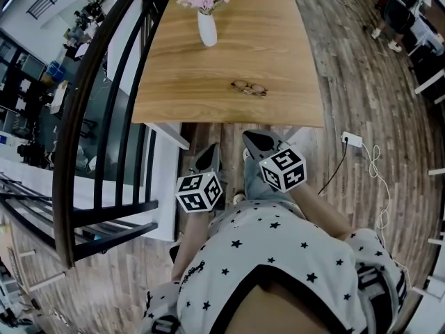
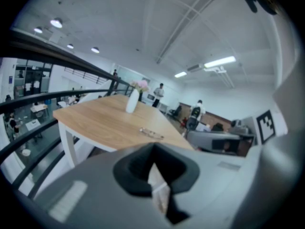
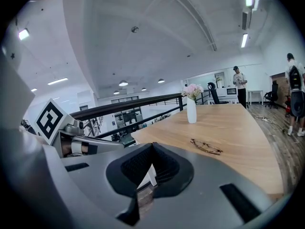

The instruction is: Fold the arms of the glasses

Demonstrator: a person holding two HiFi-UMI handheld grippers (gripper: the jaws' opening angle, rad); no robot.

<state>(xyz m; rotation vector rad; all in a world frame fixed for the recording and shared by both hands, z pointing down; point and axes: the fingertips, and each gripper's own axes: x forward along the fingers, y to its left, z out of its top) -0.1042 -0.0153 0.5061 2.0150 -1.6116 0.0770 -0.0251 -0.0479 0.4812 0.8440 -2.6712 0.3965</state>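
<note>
A pair of thin-framed glasses (image 1: 249, 88) lies on the wooden table (image 1: 181, 82), close to its near edge, arms spread. The glasses (image 2: 151, 133) also show ahead in the left gripper view, and the glasses (image 3: 206, 147) in the right gripper view. Both grippers hang short of the table, over the floor and apart from the glasses. My left gripper (image 1: 208, 157) is shut with nothing in it. My right gripper (image 1: 256, 140) sits beside it, a little nearer the table edge, its jaws together and empty. In each gripper view the jaws meet in a closed V: left gripper (image 2: 153, 148), right gripper (image 3: 152, 147).
A white vase (image 1: 206, 28) of pink flowers stands farther back on the table. A dark metal railing (image 1: 104, 117) runs along the left. A white power strip and cable (image 1: 352, 140) lie on the floor at right. People (image 3: 238, 82) stand far off.
</note>
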